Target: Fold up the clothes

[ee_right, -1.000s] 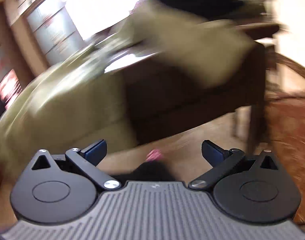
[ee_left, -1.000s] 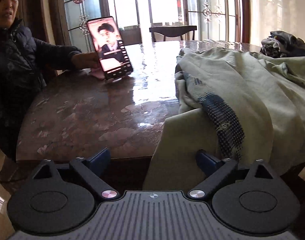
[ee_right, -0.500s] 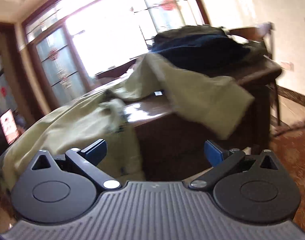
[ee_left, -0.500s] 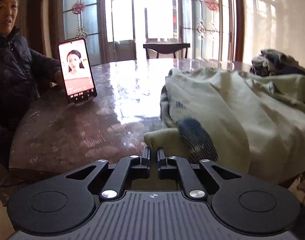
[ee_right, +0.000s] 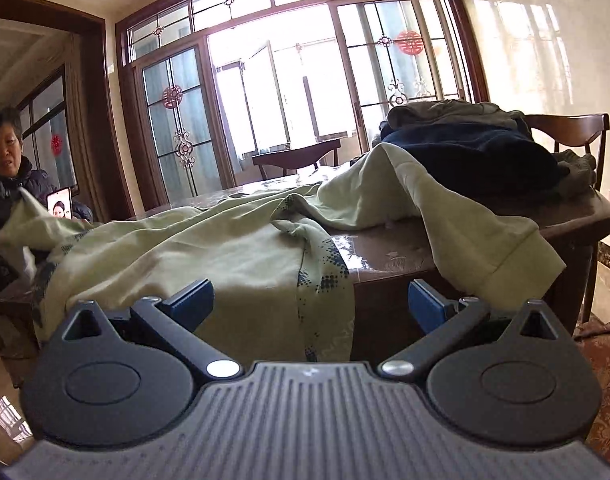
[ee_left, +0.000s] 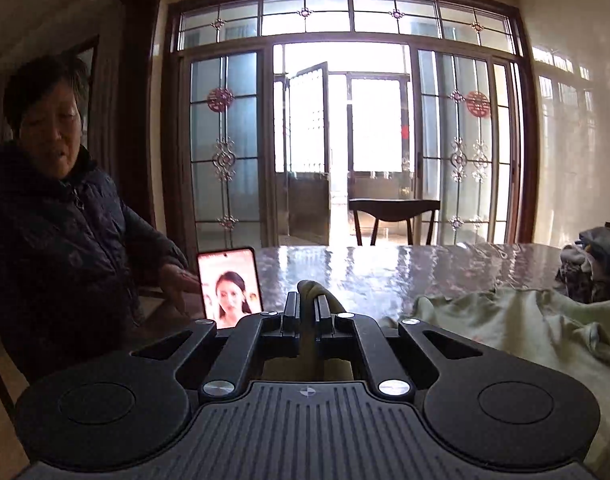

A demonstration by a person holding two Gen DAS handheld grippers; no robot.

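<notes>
A pale green sweatshirt point(ee_right: 225, 248) with a dark dotted print lies spread over the glossy table, one sleeve point(ee_right: 497, 248) hanging off the near right edge. In the left wrist view my left gripper point(ee_left: 307, 308) is shut on a fold of that green sweatshirt point(ee_left: 517, 324) and holds it raised above the table. The lifted corner shows at the far left of the right wrist view. My right gripper point(ee_right: 311, 300) stands open in front of the table edge, nothing between its blue pads, the sweatshirt's hanging front just beyond it.
A seated person point(ee_left: 53, 240) in a dark jacket holds up a lit phone point(ee_left: 229, 286) at the table's left end. A pile of dark clothes point(ee_right: 473, 148) sits at the right end beside a wooden chair point(ee_right: 577, 132). Glass doors stand behind the table point(ee_left: 365, 272).
My left gripper closed on the sweatshirt's edge, then rose with it well above the table. My right gripper swung up from the floor side to face the table, still open.
</notes>
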